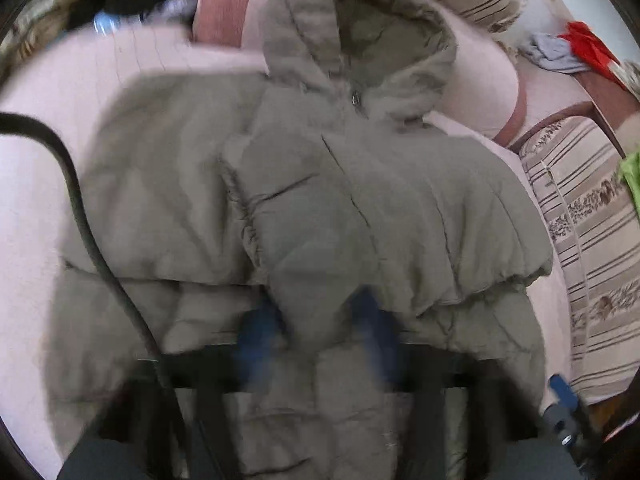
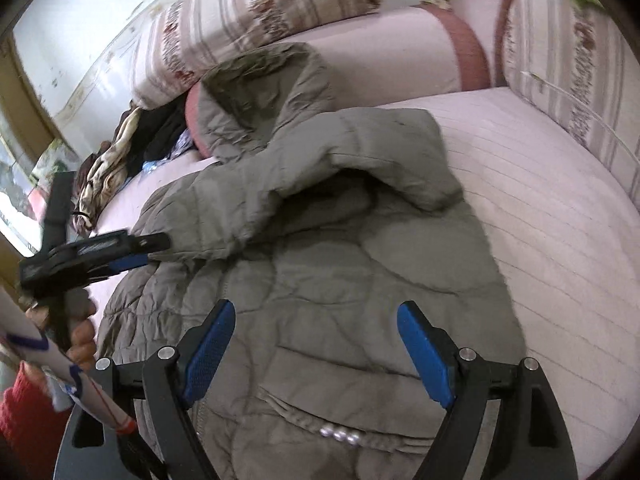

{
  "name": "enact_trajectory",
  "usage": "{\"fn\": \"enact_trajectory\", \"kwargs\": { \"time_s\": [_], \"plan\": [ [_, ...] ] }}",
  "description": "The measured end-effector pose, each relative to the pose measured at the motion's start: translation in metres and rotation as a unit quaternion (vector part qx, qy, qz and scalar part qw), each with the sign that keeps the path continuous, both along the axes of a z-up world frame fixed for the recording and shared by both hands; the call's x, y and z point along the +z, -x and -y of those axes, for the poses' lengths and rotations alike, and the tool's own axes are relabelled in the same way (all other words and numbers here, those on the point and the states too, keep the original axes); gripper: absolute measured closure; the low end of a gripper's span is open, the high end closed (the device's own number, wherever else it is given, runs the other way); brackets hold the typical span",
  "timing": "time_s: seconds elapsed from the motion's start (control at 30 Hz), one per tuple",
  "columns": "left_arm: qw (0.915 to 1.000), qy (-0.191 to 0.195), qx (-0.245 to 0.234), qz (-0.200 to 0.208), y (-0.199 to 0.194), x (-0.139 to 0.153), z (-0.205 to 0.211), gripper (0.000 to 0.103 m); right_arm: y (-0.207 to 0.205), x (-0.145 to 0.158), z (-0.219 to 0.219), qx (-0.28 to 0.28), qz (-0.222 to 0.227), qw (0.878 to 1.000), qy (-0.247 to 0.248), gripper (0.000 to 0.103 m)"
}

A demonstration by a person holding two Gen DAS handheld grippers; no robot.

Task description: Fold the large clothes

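A grey-green padded jacket (image 1: 400,208) (image 2: 360,280) lies front up on a pink sofa seat (image 2: 540,200), its hood (image 2: 260,92) against the backrest. One sleeve (image 2: 300,168) is folded across the chest. My left gripper (image 2: 160,246) (image 1: 316,312) is shut on that sleeve's end; in the blurred left wrist view, fabric bulges between its blue pads (image 1: 260,332). My right gripper (image 2: 316,306) hovers open over the jacket's lower front, nothing between its blue pads (image 2: 208,352). A hand (image 2: 80,340) holds the left gripper's handle.
Striped cushions (image 2: 260,12) (image 1: 580,220) line the back and the side of the sofa. A heap of other clothes (image 2: 120,152) lies at the far left of the seat. Red cloth (image 1: 588,48) and green cloth (image 1: 630,176) lie on the right. A black cable (image 1: 80,208) hangs across the left.
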State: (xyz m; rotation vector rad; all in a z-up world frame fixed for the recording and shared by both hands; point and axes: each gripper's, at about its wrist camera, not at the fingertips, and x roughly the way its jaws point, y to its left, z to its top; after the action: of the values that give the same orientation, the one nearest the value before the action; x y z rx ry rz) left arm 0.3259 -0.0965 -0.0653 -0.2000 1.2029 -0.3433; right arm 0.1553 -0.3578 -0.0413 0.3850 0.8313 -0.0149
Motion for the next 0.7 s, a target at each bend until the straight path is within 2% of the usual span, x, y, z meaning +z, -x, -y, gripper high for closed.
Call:
{"fn": "enact_trajectory", "kwargs": {
  "time_s": [0.07,0.13,0.23,0.33,0.4,0.53,0.6,0.7],
  "plan": [
    [1.0000,-0.001,0.001,-0.001,-0.001,0.004,0.002,0.085,0.001,-0.001,0.003,-0.006,-0.004,1.000,0.007,0.016],
    [0.9996,-0.007,0.004,0.025,0.000,0.024,-0.003,0.087,0.001,0.001,0.006,-0.008,-0.007,1.000,0.015,0.016],
    [0.9973,-0.005,0.032,0.066,-0.004,0.054,-0.034,0.088,-0.003,0.009,0.008,-0.007,0.000,1.000,0.022,0.016],
    [0.9942,-0.013,0.065,0.085,-0.017,0.067,-0.069,0.088,-0.016,0.019,0.009,-0.003,0.010,0.999,0.032,0.016],
    [0.9933,-0.020,0.080,0.081,-0.026,0.062,-0.085,0.088,-0.032,0.022,0.008,-0.004,0.016,0.999,0.040,0.016],
    [0.9947,-0.038,0.088,0.039,-0.040,0.019,-0.091,0.088,-0.084,0.015,-0.001,-0.002,0.005,0.998,0.060,0.016],
    [0.9946,-0.041,0.091,0.029,-0.043,0.001,-0.089,0.086,-0.115,0.003,-0.007,-0.003,-0.015,0.998,0.065,0.018],
    [0.9945,-0.039,0.090,0.035,-0.049,-0.007,-0.086,0.083,-0.148,-0.019,-0.013,-0.004,-0.048,0.996,0.069,0.020]
  ]
}}
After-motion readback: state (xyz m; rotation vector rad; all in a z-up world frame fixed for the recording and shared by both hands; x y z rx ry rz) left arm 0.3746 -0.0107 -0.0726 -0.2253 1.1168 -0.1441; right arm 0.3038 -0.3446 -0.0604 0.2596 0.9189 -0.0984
